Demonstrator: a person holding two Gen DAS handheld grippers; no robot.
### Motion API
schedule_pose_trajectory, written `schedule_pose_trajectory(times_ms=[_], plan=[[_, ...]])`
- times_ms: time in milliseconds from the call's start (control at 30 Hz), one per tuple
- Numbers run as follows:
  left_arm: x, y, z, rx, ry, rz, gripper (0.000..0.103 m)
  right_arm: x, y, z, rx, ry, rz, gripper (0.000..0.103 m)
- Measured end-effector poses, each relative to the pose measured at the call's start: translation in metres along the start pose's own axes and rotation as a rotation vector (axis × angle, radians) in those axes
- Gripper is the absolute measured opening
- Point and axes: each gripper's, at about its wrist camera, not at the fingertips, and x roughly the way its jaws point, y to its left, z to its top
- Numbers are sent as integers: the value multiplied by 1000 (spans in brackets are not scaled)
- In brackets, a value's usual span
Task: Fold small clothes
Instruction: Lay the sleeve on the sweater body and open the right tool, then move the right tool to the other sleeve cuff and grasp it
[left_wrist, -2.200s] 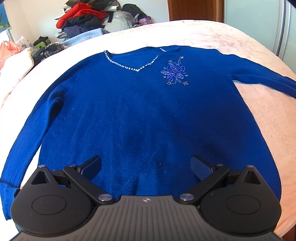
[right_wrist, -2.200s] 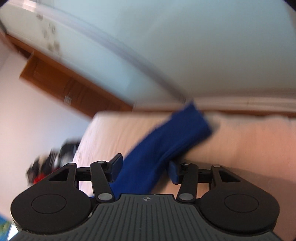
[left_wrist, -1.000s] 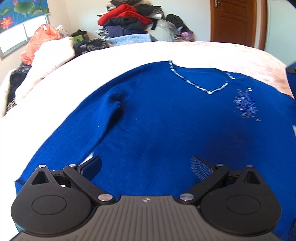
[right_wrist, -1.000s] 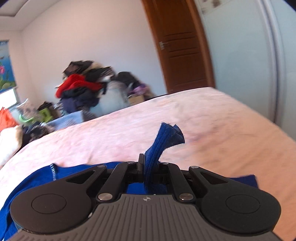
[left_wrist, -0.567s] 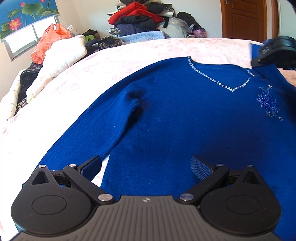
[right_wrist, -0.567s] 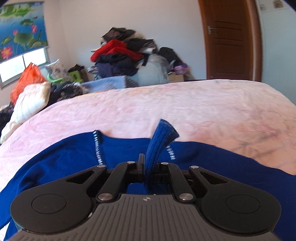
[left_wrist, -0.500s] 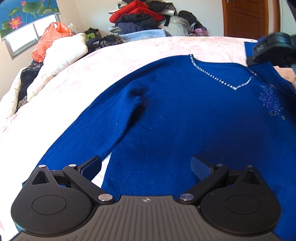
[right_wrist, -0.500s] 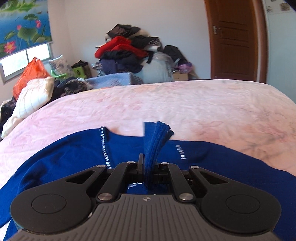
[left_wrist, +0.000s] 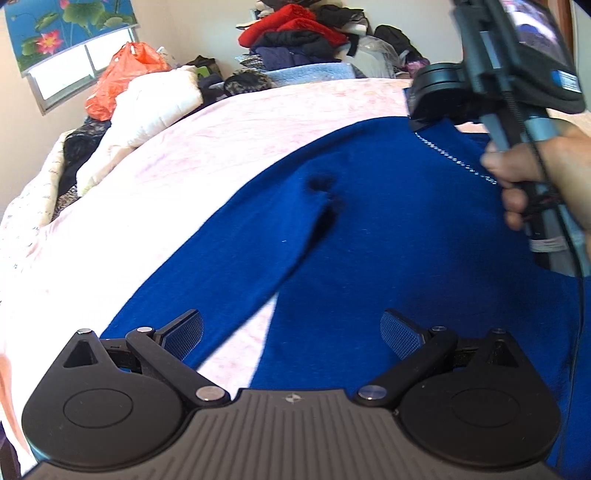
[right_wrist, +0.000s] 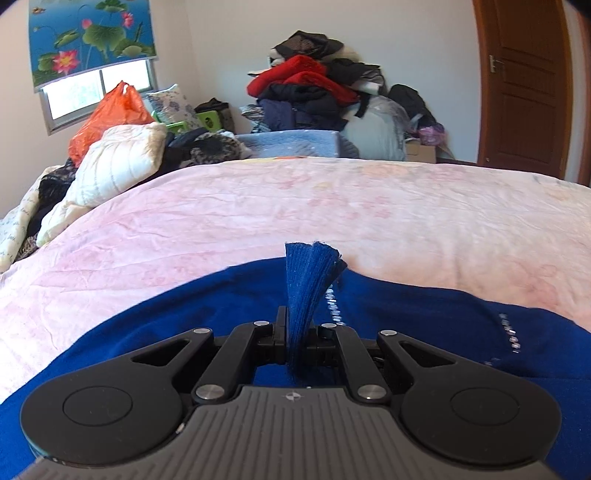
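A blue sweater (left_wrist: 388, 236) lies spread flat on a bed (left_wrist: 207, 147) covered with a pale pink sheet. In the left wrist view its body fills the middle and the 3 o'clock side, and one long sleeve (left_wrist: 229, 269) runs from the shoulder down toward 7 o'clock, with a strip of pink sheet showing between sleeve and body. A line of small silver beads (left_wrist: 450, 158) trims the neckline at about 2 o'clock.

The left hand-held gripper (left_wrist: 291, 334) hangs over the lower body of the sweater with its jaws spread wide apart and nothing between them; one blue-padded finger sits above the sleeve, the other above the body.

The right hand-held gripper (right_wrist: 295, 339) has its jaws pressed together on the sleeve cuff (right_wrist: 308, 280), which stands up from between them in a ribbed blue fan toward 12 o'clock. Under it lies the neckline area of the sweater. In the left wrist view this gripper appears at 1 o'clock, with the person's right hand (left_wrist: 535, 177) wrapped around its handle.

Beyond the bed, at 12 o'clock, is a pile of clothes (right_wrist: 314, 92); at 10 o'clock sit an orange bag (right_wrist: 107, 118) and a white pillow (right_wrist: 110, 166).
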Motion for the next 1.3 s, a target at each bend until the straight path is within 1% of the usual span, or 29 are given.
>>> schedule_pose_trajectory(times_ms=[67, 233, 267, 300, 333, 367, 400, 467, 533, 567, 633, 700, 733, 767, 800, 833, 867, 900, 967, 1033, 1067, 1133, 1233, 1300], plan=[[2, 5, -2, -9, 11, 9, 103, 6, 15, 0, -19, 7, 19, 10], [10, 17, -6, -28, 43, 30, 103, 18, 42, -1, -58, 31, 32, 10], [11, 20, -7, -33, 48, 33, 103, 21, 44, -2, -59, 50, 45, 13], [12, 22, -7, -38, 54, 35, 103, 24, 45, -4, -53, 74, 70, 16], [12, 25, -8, -43, 58, 34, 103, 27, 44, -6, -42, 98, 100, 24], [12, 27, -9, -50, 60, 32, 103, 26, 42, -7, -27, 119, 141, 35], [11, 31, -10, -57, 60, 35, 103, 23, 38, -7, 1, 118, 180, 49], [10, 36, -11, -69, 63, 47, 103, 8, 29, -5, 78, 86, 239, 55], [10, 42, -13, -82, 69, 55, 103, -3, 17, 0, 179, 84, 327, 55], [10, 44, -14, -91, 74, 59, 103, -4, 13, 1, 225, 95, 350, 55], [8, 49, -15, -108, 78, 61, 103, -2, 13, 0, 260, 138, 333, 55], [3, 53, -17, -114, 76, 64, 103, 7, 21, -8, 230, 204, 317, 55], [0, 54, -18, -114, 74, 72, 103, 15, 27, -13, 204, 253, 314, 55], [-3, 56, -19, -115, 71, 82, 103, 18, 33, -20, 180, 266, 304, 54], [-7, 60, -20, -119, 66, 92, 103, 13, 35, -22, 168, 230, 291, 54], [-13, 66, -22, -124, 59, 100, 103, 7, 38, -22, 178, 219, 285, 54], [-18, 73, -24, -133, 53, 107, 103, 0, 38, -21, 204, 202, 298, 54], [-24, 81, -27, -147, 47, 120, 103, -9, 39, -20, 217, 176, 330, 54], [-32, 98, -32, -169, 41, 153, 103, -27, 46, -17, 182, 134, 378, 54], [-38, 120, -38, -197, 44, 211, 103, -44, 59, -17, 117, 125, 423, 54], [-40, 131, -41, -213, 48, 239, 103, -51, 66, -19, 91, 135, 468, 54], [-45, 154, -47, -246, 48, 294, 103, -59, 82, -25, 55, 186, 578, 54], [-48, 183, -54, -287, 61, 397, 103, -64, 110, -41, 50, 299, 736, 54], [-53, 200, -58, -317, 60, 442, 103, -65, 132, -52, 44, 373, 800, 54]])
